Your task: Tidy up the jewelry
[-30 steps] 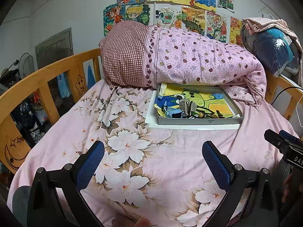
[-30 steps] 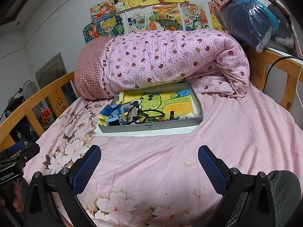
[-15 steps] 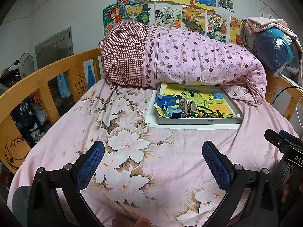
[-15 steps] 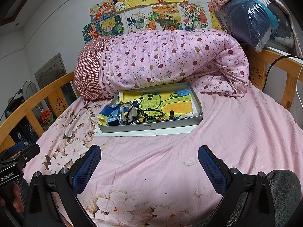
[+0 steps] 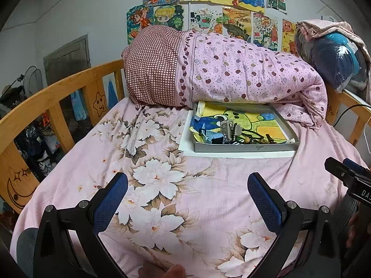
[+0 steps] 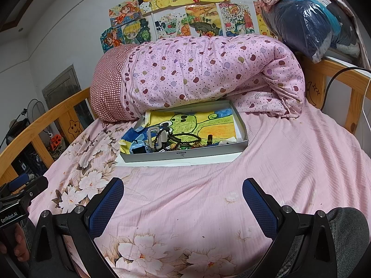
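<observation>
Very little differs across this second. The one change is in the right wrist view, and it is slight. The wall drawings [image 6: 176,11] and the rolled quilt [image 6: 208,74] sit a trace further left in the frame than a second ago, so the right gripper [image 6: 182,185] has drifted by a hair. That small shift comes in the first half second. Beyond it no difference can be made out in either view, neither at the box [image 6: 185,155] nor in the jewelry [image 6: 176,140] inside it.
</observation>
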`<state>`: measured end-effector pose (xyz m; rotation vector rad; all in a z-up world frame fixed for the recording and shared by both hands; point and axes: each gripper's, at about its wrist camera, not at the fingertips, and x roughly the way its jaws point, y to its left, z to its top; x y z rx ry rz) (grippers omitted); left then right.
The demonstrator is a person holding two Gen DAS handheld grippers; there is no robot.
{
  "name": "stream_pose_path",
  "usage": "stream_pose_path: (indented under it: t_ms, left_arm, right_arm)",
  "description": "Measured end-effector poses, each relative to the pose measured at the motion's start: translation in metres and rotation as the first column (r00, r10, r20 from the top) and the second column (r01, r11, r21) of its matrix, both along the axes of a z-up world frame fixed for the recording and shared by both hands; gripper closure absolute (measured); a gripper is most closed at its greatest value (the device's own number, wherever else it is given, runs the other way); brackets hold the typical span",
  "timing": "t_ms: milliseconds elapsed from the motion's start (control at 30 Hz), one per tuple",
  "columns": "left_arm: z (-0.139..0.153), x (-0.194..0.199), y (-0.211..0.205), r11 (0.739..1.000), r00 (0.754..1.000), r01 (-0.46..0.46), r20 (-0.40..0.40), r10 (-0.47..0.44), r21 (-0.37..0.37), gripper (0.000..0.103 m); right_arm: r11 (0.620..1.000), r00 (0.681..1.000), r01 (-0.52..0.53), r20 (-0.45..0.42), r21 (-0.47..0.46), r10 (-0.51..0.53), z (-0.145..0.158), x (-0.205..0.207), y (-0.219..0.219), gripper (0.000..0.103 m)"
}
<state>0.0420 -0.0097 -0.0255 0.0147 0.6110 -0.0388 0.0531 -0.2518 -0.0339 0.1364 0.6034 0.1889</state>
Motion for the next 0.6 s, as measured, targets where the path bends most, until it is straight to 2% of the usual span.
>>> stream_pose_path:
  t_ms: [233, 600]
  left_arm:
    - [0.0012, -0.0031, 0.0009, 0.999, 0.999, -0.027, 0.028, 0.026, 0.031, 0.002]
    - [0.0011, -0.0016, 0.0044, 1.000, 1.000, -0.012, 0.027, 0.011, 0.028, 0.002]
  right_arm:
    - [1.000, 1.000, 0.000, 0.000, 0.001, 0.000, 0.0001, 0.0002, 0.0000, 0.000]
    - [1.000, 1.000, -0.001, -0.024, -0.002, 0.000, -0.0023, -0.0020, 0.0021, 0.000]
